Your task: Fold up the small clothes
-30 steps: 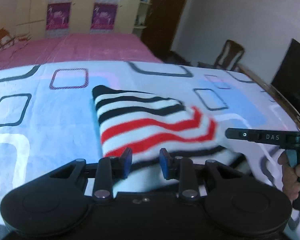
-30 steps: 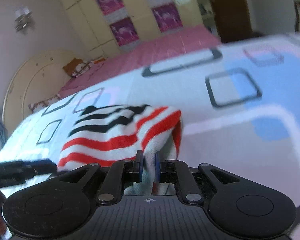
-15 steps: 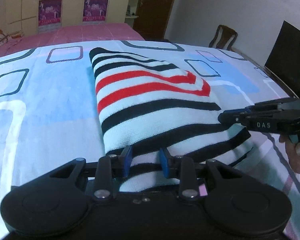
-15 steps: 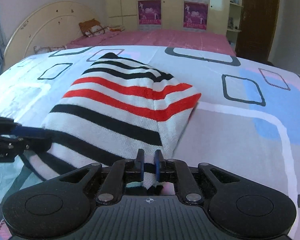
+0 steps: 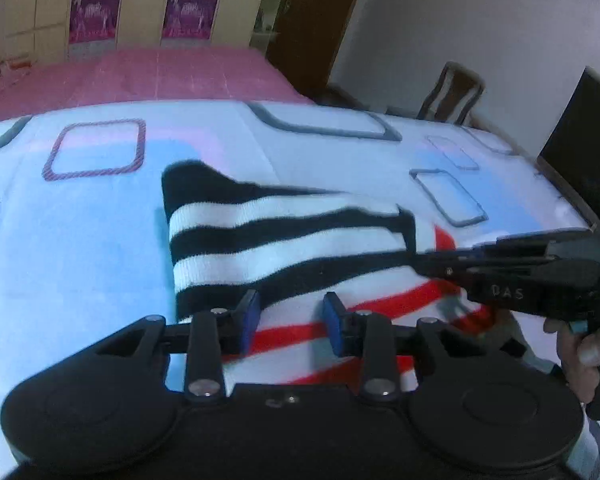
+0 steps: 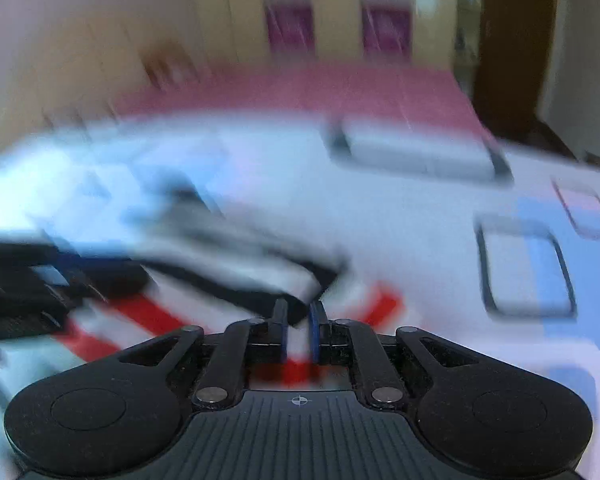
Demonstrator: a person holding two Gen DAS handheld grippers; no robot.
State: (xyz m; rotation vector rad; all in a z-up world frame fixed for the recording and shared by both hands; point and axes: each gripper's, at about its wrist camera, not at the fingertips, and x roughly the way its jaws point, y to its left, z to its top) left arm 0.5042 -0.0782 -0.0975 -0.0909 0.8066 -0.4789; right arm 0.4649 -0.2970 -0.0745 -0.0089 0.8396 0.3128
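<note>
Where bedsheet (image 5: 80,240) ends; pink bed (image 5: 160,76).

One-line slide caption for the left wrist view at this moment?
Left gripper jaws apart over a folded striped garment on the patterned bedsheet, while the right gripper pinches the fold's far edge.

One striped garment (image 5: 284,240) is lying on one patterned bed sheet (image 5: 80,240). Two grippers are showing: the left gripper (image 5: 290,316) and the right gripper (image 6: 299,332). One wooden chair (image 5: 452,96) is standing behind, and one pink bed (image 5: 160,76) is lying beyond.
</note>
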